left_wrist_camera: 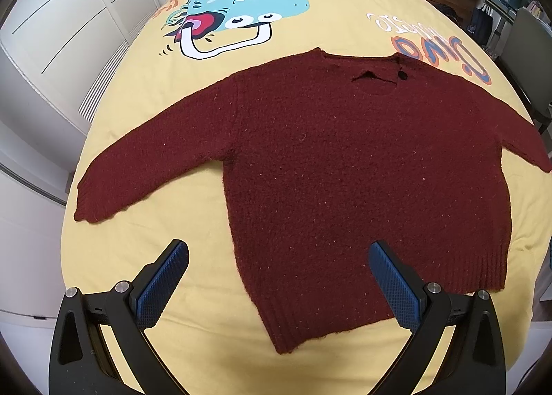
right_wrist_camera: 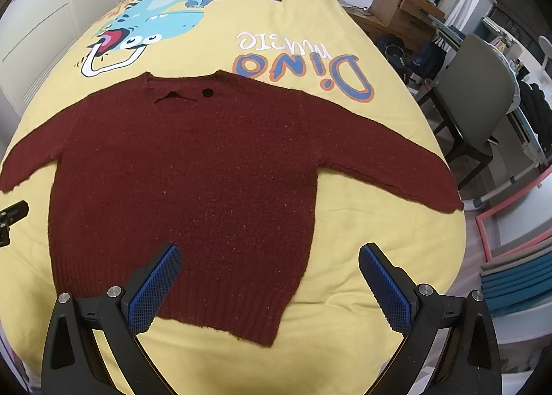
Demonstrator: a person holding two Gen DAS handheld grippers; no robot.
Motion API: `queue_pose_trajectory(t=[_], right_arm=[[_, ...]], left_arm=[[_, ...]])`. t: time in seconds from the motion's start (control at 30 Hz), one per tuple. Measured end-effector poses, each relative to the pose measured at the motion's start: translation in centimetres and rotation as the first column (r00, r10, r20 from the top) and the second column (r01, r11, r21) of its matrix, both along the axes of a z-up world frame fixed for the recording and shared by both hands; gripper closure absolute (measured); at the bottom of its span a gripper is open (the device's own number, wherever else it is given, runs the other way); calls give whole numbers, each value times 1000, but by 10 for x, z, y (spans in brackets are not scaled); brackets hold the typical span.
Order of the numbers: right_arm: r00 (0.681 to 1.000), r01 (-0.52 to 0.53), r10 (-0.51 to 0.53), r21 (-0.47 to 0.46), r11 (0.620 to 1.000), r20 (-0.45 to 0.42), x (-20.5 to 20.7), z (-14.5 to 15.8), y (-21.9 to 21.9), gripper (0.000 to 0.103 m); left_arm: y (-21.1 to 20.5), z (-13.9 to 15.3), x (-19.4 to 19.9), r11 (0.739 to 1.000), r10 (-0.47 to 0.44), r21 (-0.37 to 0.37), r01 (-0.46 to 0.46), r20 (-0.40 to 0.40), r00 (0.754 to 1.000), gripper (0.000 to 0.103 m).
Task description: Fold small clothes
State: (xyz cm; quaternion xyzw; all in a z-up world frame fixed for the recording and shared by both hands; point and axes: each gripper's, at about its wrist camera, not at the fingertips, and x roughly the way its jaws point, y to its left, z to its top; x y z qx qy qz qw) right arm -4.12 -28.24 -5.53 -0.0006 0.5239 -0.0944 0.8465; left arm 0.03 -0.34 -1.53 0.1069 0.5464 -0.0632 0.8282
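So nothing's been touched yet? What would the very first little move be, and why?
Probably lower the left gripper onto the left sleeve's cuff to fold it inward. The maroon sweater lies flat on the yellow bedspread with sleeves spread, and both grippers, the right gripper too, hover open, holding nothing.

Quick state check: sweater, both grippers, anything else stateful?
sweater: unfolded, flat on the bedspread, both sleeves spread out
neck button: looks unfastened, placket gaping
left gripper: open, empty, over the hem
right gripper: open, empty, over the hem
chair: unoccupied, beside the bed
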Motion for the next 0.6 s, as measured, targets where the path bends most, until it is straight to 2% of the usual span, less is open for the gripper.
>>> queue_pose_trajectory(t=[0.3,0.6], right_arm=[[1000,32,-32,11,999,0,3,-5,-10,1],[995,75,-78,45,996,62,6,-3,-42,1]], left_arm=[[-1,7,6,1000,-7,-13,7,22,1000,1],[-4,4,22,1000,-15,1,15,19,1000,1]])
